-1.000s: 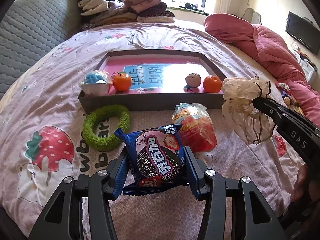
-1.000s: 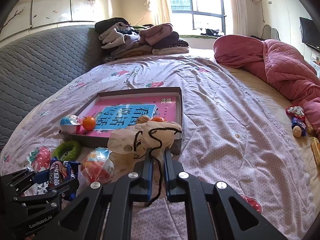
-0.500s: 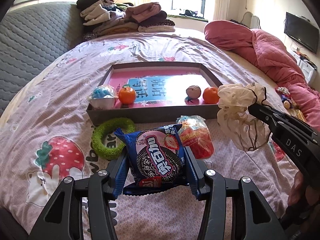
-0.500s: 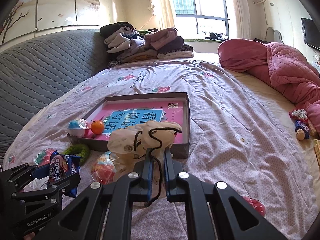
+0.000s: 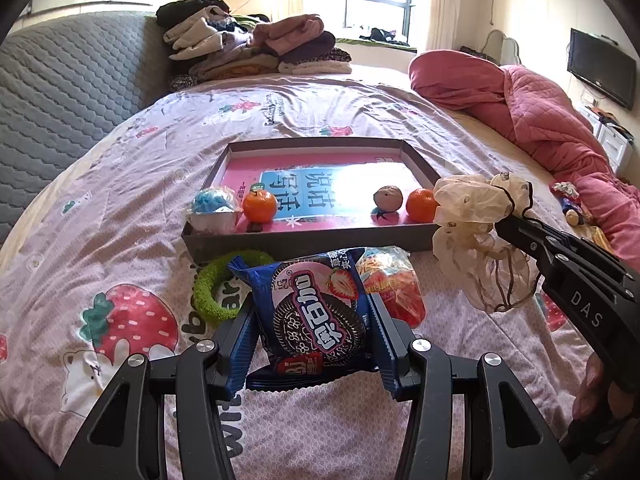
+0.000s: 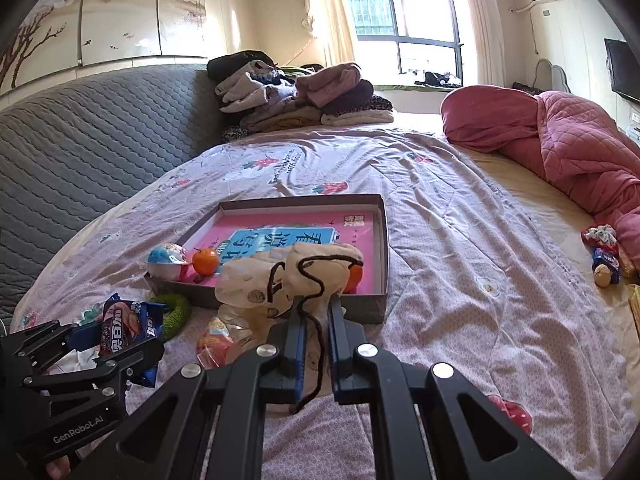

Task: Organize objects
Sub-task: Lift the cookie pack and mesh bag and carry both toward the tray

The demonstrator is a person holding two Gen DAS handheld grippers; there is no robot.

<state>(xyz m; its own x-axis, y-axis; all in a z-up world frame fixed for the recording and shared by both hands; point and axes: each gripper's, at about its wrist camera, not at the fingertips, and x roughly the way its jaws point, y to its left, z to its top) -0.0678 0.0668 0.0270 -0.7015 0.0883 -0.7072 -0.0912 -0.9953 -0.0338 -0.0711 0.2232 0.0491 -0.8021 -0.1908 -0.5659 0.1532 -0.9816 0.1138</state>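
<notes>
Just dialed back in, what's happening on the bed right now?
A person is tidying loose items on the bed with a gripper in each hand. The left gripper is clamped on a blue cookie packet, held above the bedspread in front of the shallow box. The right gripper is shut on a cream drawstring pouch, also near the box's front edge. Two oranges, a wrapped cup and a small ball are in the box. A green ring and a red snack bag lie outside.
</notes>
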